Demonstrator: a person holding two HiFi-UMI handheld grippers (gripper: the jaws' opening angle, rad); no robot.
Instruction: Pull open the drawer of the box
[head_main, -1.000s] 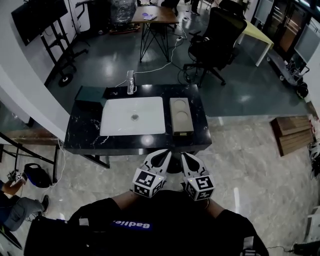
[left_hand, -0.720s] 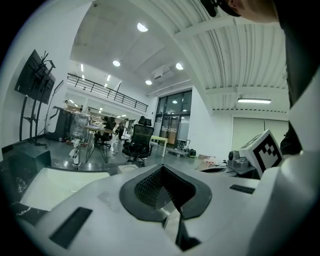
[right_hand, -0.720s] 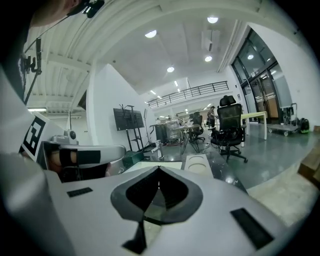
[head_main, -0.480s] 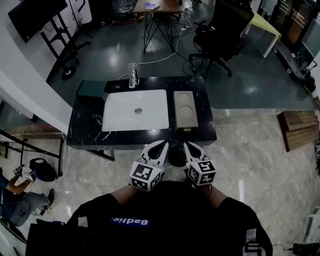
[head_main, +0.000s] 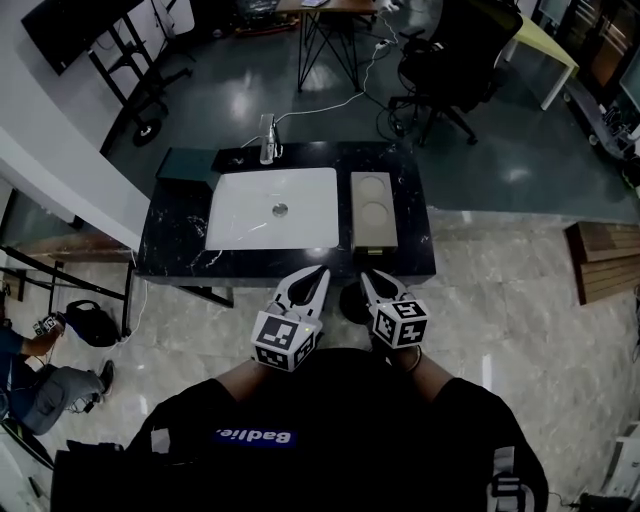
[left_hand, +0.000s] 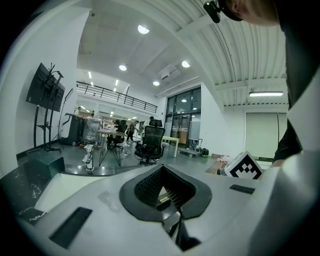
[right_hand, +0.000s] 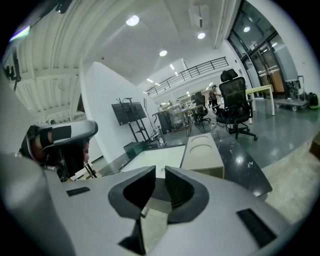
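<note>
Left gripper (head_main: 306, 284), held low in front of the person's body, has its jaws pressed together at the tips with nothing between them. Over the last second it has moved forward with its partner, so that its tips now reach the near edge of the black counter (head_main: 180, 268) in the head view. Beyond it lie the white sink (head_main: 250, 225) and, just to the right, the beige box (head_main: 376, 190) (two round recesses on top). The box's drawer front (head_main: 375, 246) faces the person and looks unopened. Right gripper (head_main: 372, 282), nearest the box, shows a narrow gap between its jaws and is empty. Both remain well short of the drawer, so this is judged an approach, with the pull not yet begun.
</note>
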